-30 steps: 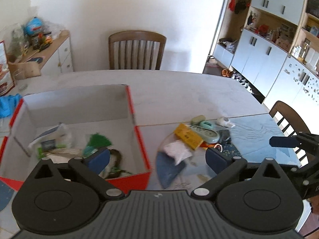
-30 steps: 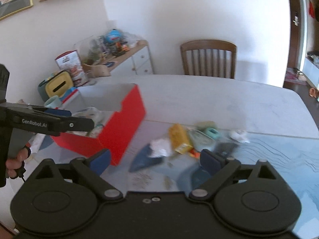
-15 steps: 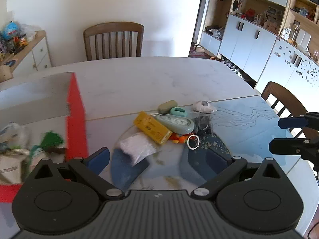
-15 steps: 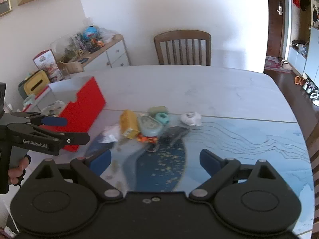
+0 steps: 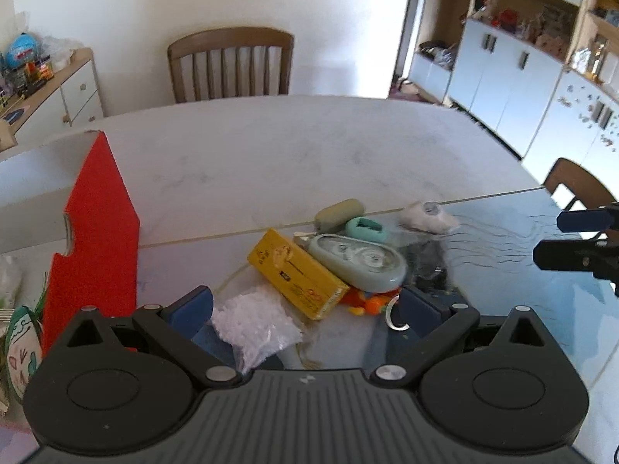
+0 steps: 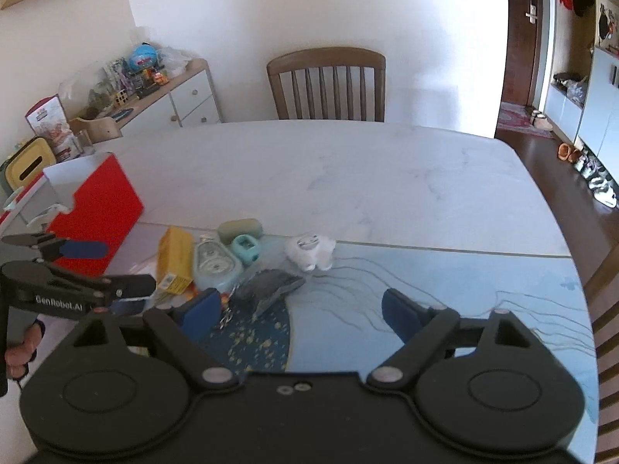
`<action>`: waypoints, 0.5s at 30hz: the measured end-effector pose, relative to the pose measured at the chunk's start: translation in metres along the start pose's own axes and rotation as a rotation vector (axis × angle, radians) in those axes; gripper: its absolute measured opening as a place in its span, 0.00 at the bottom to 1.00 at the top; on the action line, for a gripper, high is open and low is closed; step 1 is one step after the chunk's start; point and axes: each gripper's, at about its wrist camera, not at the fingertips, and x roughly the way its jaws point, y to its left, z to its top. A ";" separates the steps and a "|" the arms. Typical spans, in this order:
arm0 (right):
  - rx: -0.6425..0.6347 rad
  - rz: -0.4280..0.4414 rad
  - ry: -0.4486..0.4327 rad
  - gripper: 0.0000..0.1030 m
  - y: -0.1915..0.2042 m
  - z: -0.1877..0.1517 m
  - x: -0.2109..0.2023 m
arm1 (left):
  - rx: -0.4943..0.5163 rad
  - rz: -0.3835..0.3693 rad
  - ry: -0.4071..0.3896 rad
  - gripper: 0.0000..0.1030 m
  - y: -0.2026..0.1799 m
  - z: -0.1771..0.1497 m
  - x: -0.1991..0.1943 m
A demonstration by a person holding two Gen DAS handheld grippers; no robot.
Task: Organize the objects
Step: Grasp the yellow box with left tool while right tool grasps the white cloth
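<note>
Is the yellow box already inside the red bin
No, the yellow box lies on the table in the small pile, to the right of the red bin and apart from it.

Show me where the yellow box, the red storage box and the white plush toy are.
yellow box [image 5: 296,272], left wrist view, middle of its top face
red storage box [image 5: 98,228], left wrist view, on its red side wall
white plush toy [image 6: 309,251], right wrist view, centre of its body

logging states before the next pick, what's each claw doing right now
Left claw: open, holding nothing, over the clear plastic bag.
Right claw: open, holding nothing, above the blue mat.
</note>
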 end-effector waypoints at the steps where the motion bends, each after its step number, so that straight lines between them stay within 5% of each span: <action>1: 0.004 -0.001 0.003 0.84 -0.001 0.002 0.005 | -0.015 0.005 0.007 1.00 0.001 0.001 0.004; 12: 0.070 -0.029 0.019 0.75 -0.011 0.022 0.062 | -0.169 0.050 0.092 0.99 0.018 0.026 0.043; 15: 0.073 -0.027 0.030 0.73 -0.012 0.025 0.074 | -0.235 0.040 0.123 0.90 0.027 0.028 0.053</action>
